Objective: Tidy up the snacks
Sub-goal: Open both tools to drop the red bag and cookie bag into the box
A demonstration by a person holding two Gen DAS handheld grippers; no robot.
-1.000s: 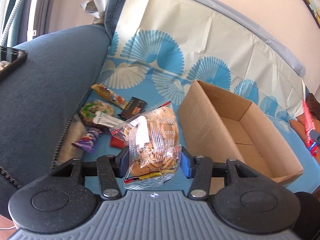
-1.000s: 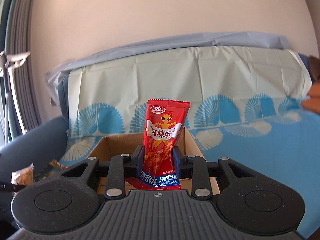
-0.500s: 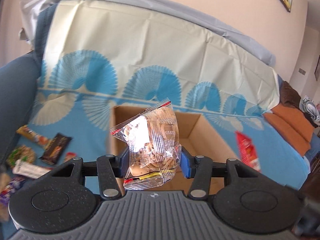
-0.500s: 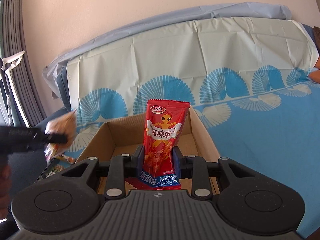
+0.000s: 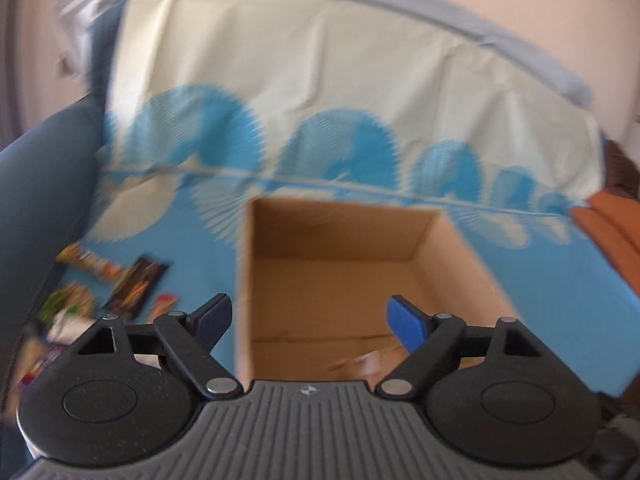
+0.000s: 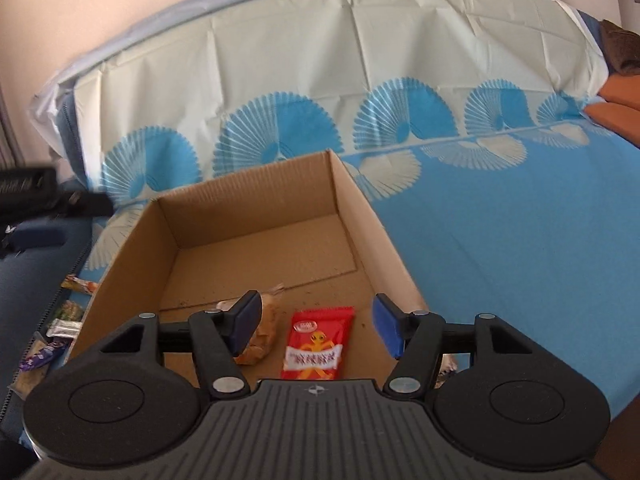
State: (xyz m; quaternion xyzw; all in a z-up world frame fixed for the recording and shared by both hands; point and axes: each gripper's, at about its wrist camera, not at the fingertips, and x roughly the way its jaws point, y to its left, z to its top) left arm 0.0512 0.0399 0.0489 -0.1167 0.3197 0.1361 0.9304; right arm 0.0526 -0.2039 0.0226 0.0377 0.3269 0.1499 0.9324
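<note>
Fingers on both grippers are spreading with nothing between them: the left gripper (image 5: 308, 322) hangs over the cardboard box (image 6: 224, 196), and the right gripper (image 6: 316, 326) opens above the same box. On the box floor, near its front wall, lie the red snack packet (image 6: 318, 344) and, just beside it to the left, the clear bag of crackers (image 6: 262, 336), partly hidden by a finger. Outside the box, to its left on the blue patterned cover (image 6: 500, 220), more loose snacks (image 5: 134, 288) wait. A likely risk: reaching back for those with fingers low could clip the box wall and shift it, or a crinkly wrapper could slip from a shallow pinch. The right wrist view shows both packets clearly; the blurred left view gives only a pale smear there, yet shows the leftover snacks more fully.
</note>
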